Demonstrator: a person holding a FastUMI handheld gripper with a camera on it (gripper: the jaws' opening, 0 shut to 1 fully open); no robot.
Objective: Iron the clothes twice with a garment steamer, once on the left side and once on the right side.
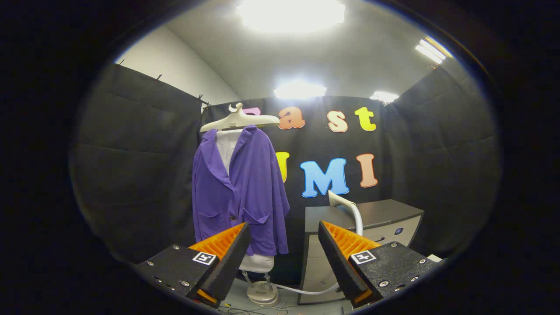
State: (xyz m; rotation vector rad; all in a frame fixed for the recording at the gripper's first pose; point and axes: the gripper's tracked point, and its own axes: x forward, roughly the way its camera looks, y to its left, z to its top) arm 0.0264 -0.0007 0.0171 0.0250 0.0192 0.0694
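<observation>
The purple jacket [238, 192] hangs centre-left of the frame on a white hanger [238, 120] atop a stand, front open and spread flat, prob. so both sides are easy to steam; it looks smooth, w/ two pockets. The steamer head [339, 200] lies right of it on a dark cabinet [385, 214], hose looping down to the floor. The gripper [284, 258] is at the bottom, jaws wide apart and empty.

Steamer hose [302, 290] partly hidden behind the tool's [284, 245] spread, empty fingers.
</observation>
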